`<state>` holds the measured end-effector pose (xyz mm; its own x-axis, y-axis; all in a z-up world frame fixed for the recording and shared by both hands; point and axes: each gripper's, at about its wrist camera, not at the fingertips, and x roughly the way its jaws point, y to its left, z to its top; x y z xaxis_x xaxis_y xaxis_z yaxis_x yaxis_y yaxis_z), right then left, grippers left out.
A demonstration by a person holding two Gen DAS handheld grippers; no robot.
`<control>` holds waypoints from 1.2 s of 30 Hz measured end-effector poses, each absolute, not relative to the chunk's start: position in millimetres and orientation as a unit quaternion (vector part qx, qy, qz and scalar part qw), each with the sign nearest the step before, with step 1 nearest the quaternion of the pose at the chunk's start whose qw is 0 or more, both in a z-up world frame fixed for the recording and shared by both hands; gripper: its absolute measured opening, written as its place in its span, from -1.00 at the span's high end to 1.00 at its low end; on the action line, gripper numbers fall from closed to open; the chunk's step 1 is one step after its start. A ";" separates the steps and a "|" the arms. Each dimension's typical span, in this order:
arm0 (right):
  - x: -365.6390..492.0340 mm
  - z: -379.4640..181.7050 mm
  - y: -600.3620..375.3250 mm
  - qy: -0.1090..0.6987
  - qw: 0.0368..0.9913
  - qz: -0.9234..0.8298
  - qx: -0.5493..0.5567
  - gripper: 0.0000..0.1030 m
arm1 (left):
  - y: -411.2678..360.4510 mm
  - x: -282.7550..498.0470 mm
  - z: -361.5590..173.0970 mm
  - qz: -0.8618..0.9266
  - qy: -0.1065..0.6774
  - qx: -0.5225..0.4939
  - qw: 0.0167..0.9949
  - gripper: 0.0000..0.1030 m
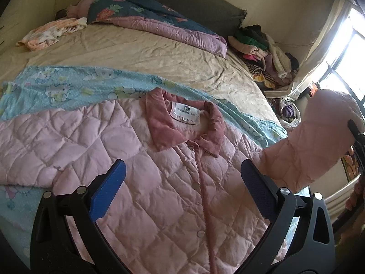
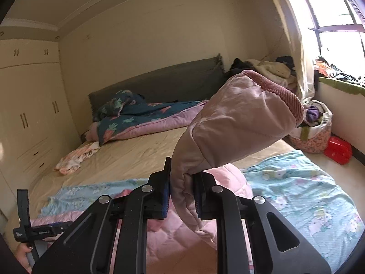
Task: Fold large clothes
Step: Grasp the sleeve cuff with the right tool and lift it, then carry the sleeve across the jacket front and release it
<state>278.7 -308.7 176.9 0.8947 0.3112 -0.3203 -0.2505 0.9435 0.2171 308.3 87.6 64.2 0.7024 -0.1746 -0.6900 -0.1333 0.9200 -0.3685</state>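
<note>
A pink quilted jacket (image 1: 141, 171) lies front up on the bed, its darker pink collar (image 1: 182, 123) toward the headboard. My left gripper (image 1: 182, 171) is open and empty, hovering over the jacket's chest below the collar. My right gripper (image 2: 182, 182) is shut on the jacket's sleeve (image 2: 239, 118) and holds it lifted above the bed, cuff end up. That raised sleeve also shows at the right of the left wrist view (image 1: 319, 137).
A light blue cartoon-print sheet (image 1: 68, 84) lies under the jacket on the beige bed (image 1: 148, 52). A dark floral quilt (image 1: 141, 11) and a small peach cloth (image 1: 50, 32) lie near the headboard. Clothes pile (image 1: 269, 52) at the bed's right; a basket (image 2: 312, 132) and red box (image 2: 337, 150) stand by the window.
</note>
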 end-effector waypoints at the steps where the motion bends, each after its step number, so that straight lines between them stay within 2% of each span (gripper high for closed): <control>1: 277.7 174.6 -304.1 0.179 0.969 0.149 0.085 0.69 | 90.9 307.0 65.0 -0.013 0.384 -0.201 0.901 -0.83; 15: 284.5 133.9 -210.0 0.212 0.953 0.209 0.059 0.69 | 137.4 301.1 57.5 -0.005 0.375 -0.262 0.889 -0.83; 30: 267.7 19.4 -87.2 0.313 0.910 0.266 -0.049 0.68 | 151.3 294.1 34.4 -0.020 0.378 -0.319 0.869 -0.83; 36: 254.2 -12.3 -51.7 0.350 0.885 0.294 -0.086 0.58 | 161.7 288.3 28.1 -0.023 0.373 -0.351 0.858 -0.83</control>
